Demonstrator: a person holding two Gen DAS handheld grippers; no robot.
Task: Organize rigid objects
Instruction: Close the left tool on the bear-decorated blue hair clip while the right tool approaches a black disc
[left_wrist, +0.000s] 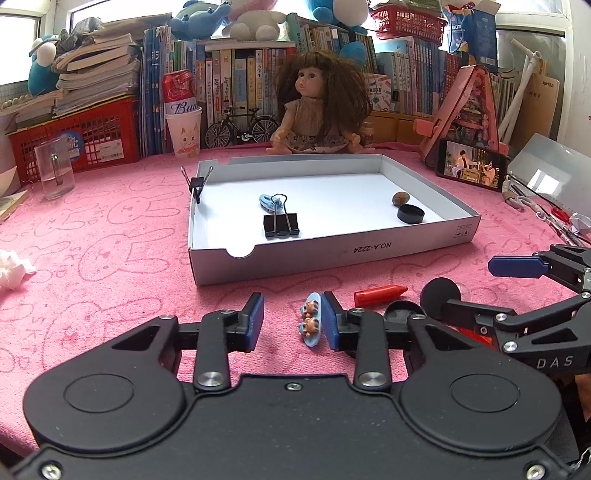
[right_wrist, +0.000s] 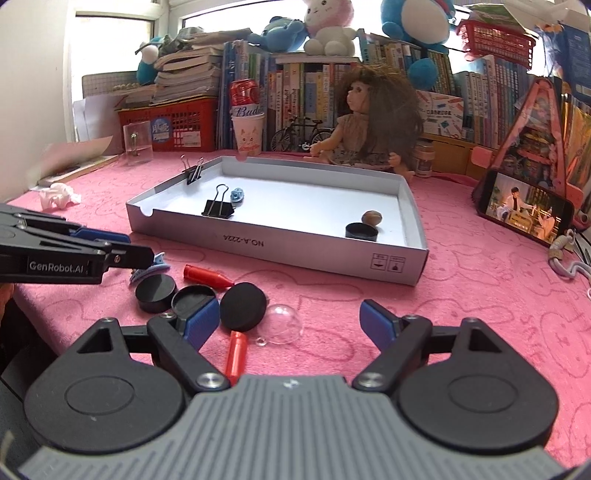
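Note:
A light-blue hair clip with two bears (left_wrist: 310, 322) stands on edge on the pink cloth between the pads of my left gripper (left_wrist: 292, 322). It leans against the right pad, and a gap separates it from the left pad. The white tray (left_wrist: 332, 251) ahead holds a black binder clip (left_wrist: 280, 225), another blue clip (left_wrist: 269, 202), a nut (left_wrist: 400, 198) and a black cap (left_wrist: 410, 214). My right gripper (right_wrist: 291, 325) is open wide over a black disc (right_wrist: 243, 306), a clear dome (right_wrist: 282, 325) and a red crayon (right_wrist: 236, 354). Two black caps (right_wrist: 155, 290) and another red crayon (right_wrist: 207, 277) lie nearby.
A small binder clip (left_wrist: 197, 182) grips the tray's left wall. A doll (left_wrist: 317, 110) sits behind the tray, with books and a red basket (left_wrist: 77, 144) along the back. A phone (left_wrist: 471, 166) stands at the right, a glass (left_wrist: 55, 170) and a crumpled tissue (left_wrist: 13, 267) at the left.

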